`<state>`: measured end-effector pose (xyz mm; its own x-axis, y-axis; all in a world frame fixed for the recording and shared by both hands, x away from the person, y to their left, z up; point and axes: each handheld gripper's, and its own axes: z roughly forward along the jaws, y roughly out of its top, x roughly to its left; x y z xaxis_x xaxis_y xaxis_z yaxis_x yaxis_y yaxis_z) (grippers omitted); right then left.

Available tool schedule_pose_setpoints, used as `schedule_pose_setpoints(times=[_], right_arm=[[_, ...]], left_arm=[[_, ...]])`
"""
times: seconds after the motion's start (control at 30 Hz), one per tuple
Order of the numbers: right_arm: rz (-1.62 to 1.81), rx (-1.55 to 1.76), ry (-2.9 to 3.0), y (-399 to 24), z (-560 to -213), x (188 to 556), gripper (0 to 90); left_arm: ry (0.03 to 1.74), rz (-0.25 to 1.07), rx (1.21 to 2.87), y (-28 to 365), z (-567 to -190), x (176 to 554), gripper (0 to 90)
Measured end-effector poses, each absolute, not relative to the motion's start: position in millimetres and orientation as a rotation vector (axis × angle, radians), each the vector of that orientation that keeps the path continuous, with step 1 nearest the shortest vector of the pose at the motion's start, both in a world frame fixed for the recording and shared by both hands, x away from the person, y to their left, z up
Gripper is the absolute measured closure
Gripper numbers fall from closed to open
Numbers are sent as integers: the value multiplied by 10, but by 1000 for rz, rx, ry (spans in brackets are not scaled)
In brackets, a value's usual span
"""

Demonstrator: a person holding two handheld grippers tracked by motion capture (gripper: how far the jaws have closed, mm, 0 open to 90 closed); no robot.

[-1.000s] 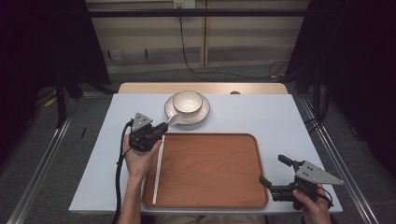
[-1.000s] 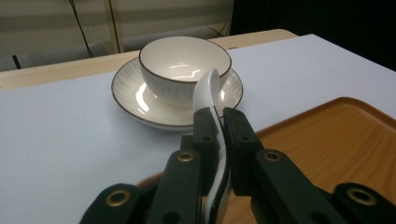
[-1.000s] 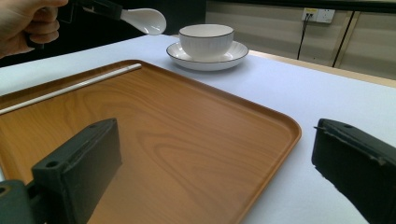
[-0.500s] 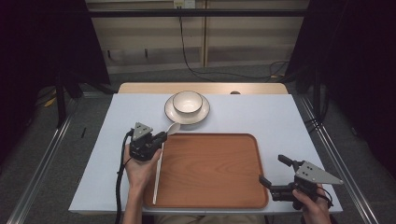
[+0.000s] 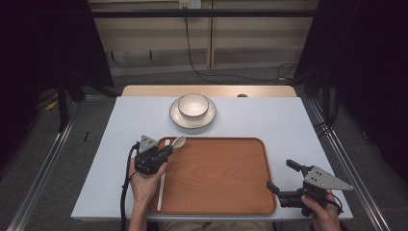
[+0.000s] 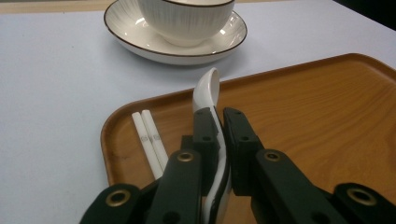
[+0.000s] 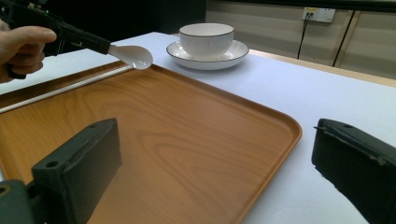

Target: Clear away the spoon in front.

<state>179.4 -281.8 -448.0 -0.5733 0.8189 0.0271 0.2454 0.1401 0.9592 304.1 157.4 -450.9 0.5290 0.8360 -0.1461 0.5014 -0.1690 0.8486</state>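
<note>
high view | spoon (image 5: pixel 177 142) over tray (image 5: pixel 226 192) left rim | middle bare

Even overhead light, perhaps slightly soft

Spoon held over the tray's far corner

The right gripper (image 7: pixel 212 172) stood wide open above the wooden tray (image 7: pixel 187 135); across it the left gripper (image 7: pixel 70 32) clamped a white spoon (image 7: pixel 132 55), near the bowl (image 7: pixel 206 39) on its saucer (image 7: pixel 208 59).
</note>
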Motion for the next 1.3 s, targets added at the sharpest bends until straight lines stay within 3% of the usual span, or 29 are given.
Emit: schedule_pose_setpoints(times=[0.8,1.3], right_arm=[[1447,1012,1905,-2815,-4478,1792,11],[1451,1017,1911,-2812,-4481,1798,11]], left_arm=[[1167,448,1871,1514,-4660,3070,843],[1179,459,1980,1383,-4694,3111,822]])
